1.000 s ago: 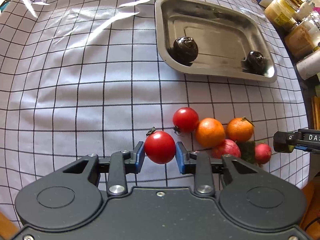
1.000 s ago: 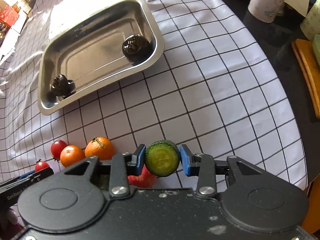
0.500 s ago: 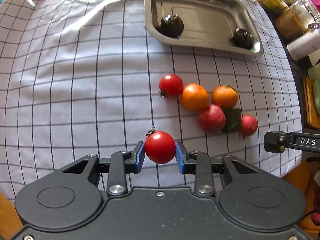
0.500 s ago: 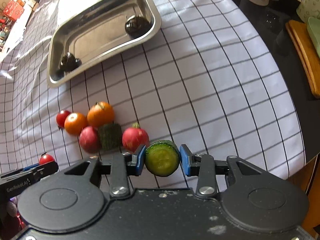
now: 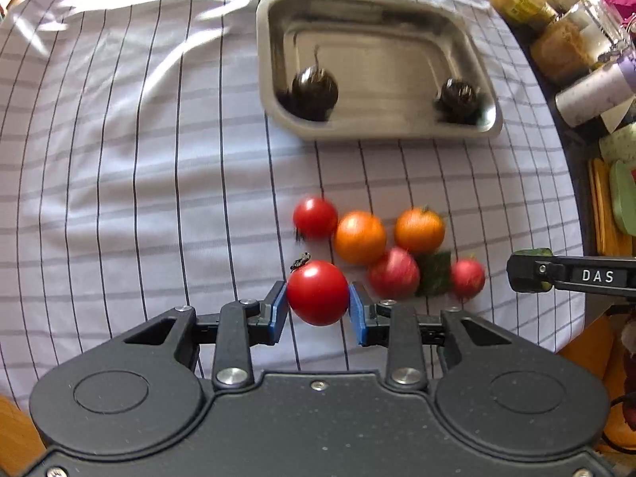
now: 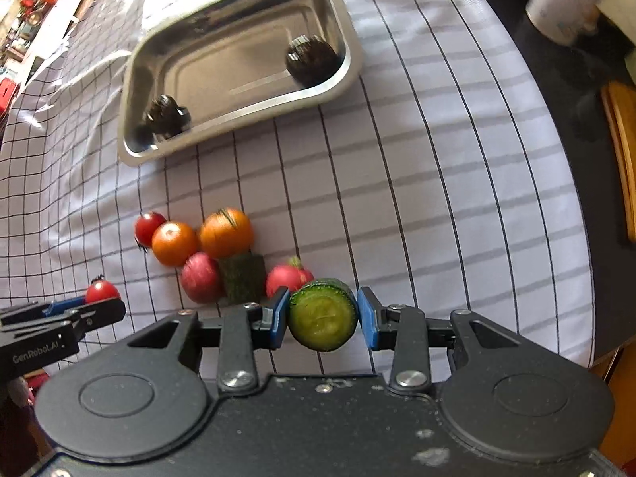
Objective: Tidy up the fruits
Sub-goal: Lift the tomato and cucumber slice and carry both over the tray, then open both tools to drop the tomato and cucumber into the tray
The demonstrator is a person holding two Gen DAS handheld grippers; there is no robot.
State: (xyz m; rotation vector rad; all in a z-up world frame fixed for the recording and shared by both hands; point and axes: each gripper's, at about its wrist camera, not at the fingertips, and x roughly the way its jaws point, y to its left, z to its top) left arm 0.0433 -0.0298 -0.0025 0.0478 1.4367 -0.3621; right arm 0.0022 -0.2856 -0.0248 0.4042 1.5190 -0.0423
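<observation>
My left gripper (image 5: 318, 310) is shut on a red tomato (image 5: 317, 292) and holds it above the checked cloth. My right gripper (image 6: 322, 316) is shut on a green cucumber piece (image 6: 322, 315). On the cloth lies a cluster: a red tomato (image 5: 315, 218), two orange fruits (image 5: 359, 237) (image 5: 419, 229), two reddish radishes (image 5: 393, 273) (image 5: 468, 278) and a dark green cube (image 5: 434, 272). Beyond it a steel tray (image 5: 381, 131) holds two dark round fruits (image 5: 315, 88) (image 5: 457, 95). The cluster (image 6: 198, 242) and the tray (image 6: 254, 111) also show in the right wrist view.
Jars and bottles (image 5: 564, 31) stand along the table's right edge. A wooden board (image 6: 622, 151) and a white cup (image 6: 564, 0) are off the cloth on the right. The right gripper shows at the right of the left wrist view (image 5: 528, 274).
Both grippers rose and drew back from the cluster, then moved forward toward the tray again. Each keeps its hold.
</observation>
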